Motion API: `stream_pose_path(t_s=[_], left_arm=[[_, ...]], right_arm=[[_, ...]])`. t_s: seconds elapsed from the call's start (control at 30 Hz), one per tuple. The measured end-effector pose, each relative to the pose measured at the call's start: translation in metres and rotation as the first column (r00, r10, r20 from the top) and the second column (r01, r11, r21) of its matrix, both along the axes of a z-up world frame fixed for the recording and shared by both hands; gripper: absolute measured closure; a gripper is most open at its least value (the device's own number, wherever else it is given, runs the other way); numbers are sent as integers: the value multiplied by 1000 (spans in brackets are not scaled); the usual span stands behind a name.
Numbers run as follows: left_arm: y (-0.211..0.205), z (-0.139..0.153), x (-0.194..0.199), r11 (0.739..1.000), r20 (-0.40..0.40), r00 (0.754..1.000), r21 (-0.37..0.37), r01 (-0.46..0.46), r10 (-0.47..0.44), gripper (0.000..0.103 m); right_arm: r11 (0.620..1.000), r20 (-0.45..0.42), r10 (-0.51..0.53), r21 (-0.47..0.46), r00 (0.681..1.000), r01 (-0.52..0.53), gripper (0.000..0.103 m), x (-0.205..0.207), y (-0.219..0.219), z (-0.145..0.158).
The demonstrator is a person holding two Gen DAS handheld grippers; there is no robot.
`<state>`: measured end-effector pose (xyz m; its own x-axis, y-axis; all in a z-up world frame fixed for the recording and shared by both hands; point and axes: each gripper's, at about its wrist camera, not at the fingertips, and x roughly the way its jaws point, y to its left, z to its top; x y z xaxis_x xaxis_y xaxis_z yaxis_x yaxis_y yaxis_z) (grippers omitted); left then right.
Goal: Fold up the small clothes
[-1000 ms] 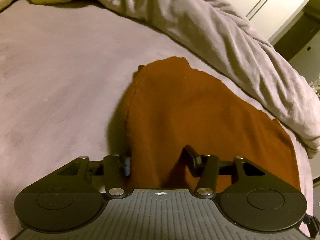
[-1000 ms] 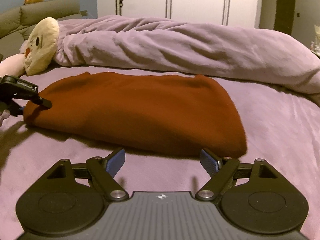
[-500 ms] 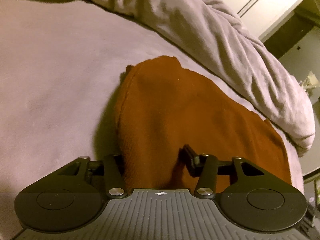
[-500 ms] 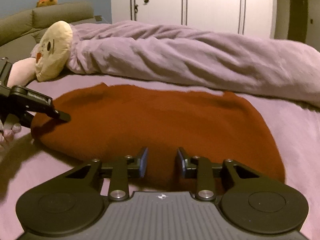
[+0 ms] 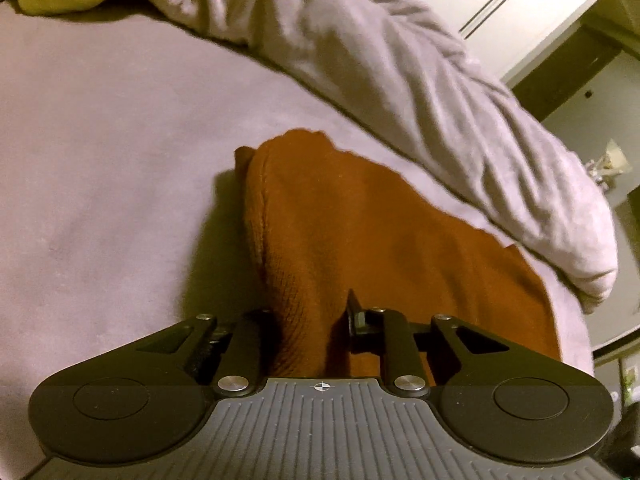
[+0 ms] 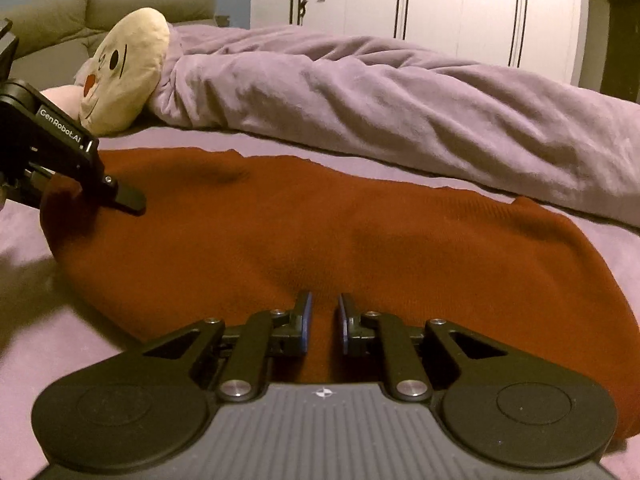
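A rust-brown knit garment (image 6: 320, 232) lies spread on the purple bed sheet (image 6: 24, 320). My right gripper (image 6: 323, 320) is shut on its near edge, the fabric pinched between the blue pads. My left gripper (image 5: 310, 316) is shut on the garment's left end (image 5: 360, 240), which bunches between the fingers and hides the left one. In the right wrist view the left gripper (image 6: 92, 188) shows at the far left on the cloth's corner.
A rumpled lilac duvet (image 6: 380, 104) runs across the back of the bed behind the garment. A cream plush face pillow (image 6: 124, 68) lies at its left end. White wardrobe doors (image 6: 440, 8) stand behind.
My right gripper moved forward onto the garment's near edge and closed from wide open to pinched on the cloth. The left gripper kept its hold and drew closer to the right one.
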<state>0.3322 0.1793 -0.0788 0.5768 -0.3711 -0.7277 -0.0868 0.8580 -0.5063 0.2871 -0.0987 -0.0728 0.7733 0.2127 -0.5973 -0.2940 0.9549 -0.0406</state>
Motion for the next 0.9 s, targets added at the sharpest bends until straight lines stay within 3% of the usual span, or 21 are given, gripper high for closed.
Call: stream_pose_path(t_s=[0.27,0.33,0.47,0.53,0.7,0.77,0.9], left_arm=[[9,-20,4,997,-53,998,-64,-47,43,59],[8,-19,5,997,-58,997,-60,-45,42,61],[5,-14,7,998,-72,997,-43,-37,34,80],[0,-3,6,999,-62,998,-27,-29,27,81],[-29,43,1,999,-12,1000,-47,-9,9,82],[-54,65,0,999,22,1000,-30,16,-15,82],[-111,90,2,997,90,993,-21,80,-78,82]], right_arm=[[999,17,-17,49,1000,16,90,-8,-4,18],[998,14,-19,54,1000,18,90,-9,-3,15],[1000,-1,19,-24,1000,-19,90,-6,4,-8],[999,-16,26,-28,1000,-27,90,-3,5,0],[993,23,-30,114,999,27,85,-26,-28,21],[990,53,-64,131,997,57,79,-44,-45,25],[970,67,-173,186,983,158,77,-71,-87,30]])
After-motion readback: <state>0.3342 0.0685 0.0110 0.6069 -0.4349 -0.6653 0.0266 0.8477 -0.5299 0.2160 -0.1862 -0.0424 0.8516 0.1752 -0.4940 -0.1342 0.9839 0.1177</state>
